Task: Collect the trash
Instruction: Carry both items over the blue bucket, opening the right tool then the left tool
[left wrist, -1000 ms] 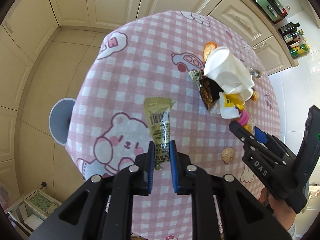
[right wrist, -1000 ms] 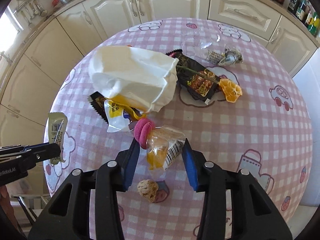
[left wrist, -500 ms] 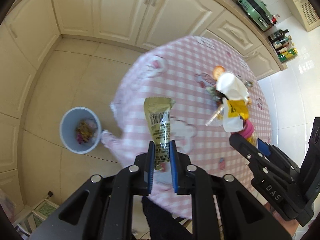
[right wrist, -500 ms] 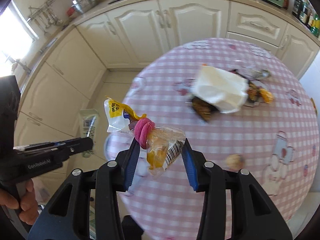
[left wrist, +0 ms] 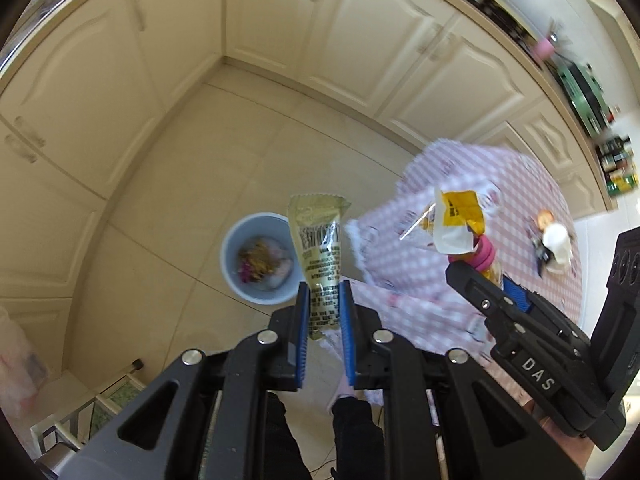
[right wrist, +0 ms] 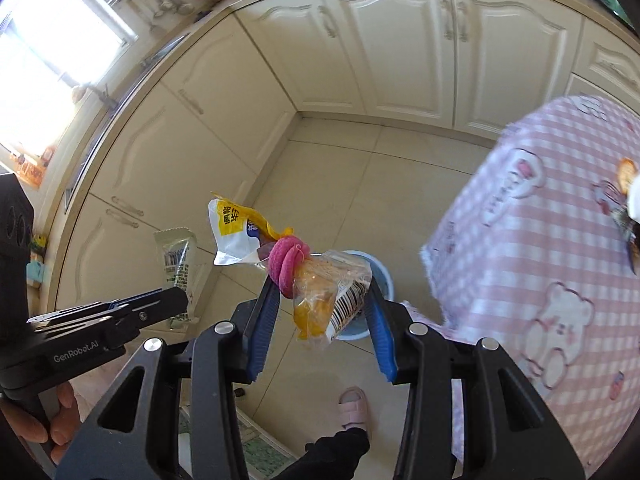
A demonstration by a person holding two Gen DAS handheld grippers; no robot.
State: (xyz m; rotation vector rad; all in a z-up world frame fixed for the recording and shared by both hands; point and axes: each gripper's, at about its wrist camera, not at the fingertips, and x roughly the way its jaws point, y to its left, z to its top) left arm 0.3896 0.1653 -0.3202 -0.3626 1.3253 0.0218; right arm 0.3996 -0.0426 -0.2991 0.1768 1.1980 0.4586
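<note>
My left gripper (left wrist: 324,300) is shut on an olive-green snack wrapper (left wrist: 318,248) and holds it in the air beside a blue trash bin (left wrist: 256,258) on the floor. My right gripper (right wrist: 322,304) is shut on a clear snack bag (right wrist: 328,296) tied with a pink band, with a yellow-and-white bag end (right wrist: 234,228) sticking out. The bin (right wrist: 380,280) shows partly behind this bag. The right gripper (left wrist: 492,280) also shows at the right of the left wrist view. The left gripper (right wrist: 180,300) with its wrapper (right wrist: 176,260) shows in the right wrist view.
The round table with a pink checked cloth (left wrist: 520,208) stands to the right, with more trash (left wrist: 554,240) on it. Cream cabinets (right wrist: 400,40) line the walls around a tiled floor (left wrist: 200,160). The person's slippered foot (right wrist: 352,408) is below.
Both grippers have swung away from the table with their trash, out over the floor. The trash bin has come into view near both of them.
</note>
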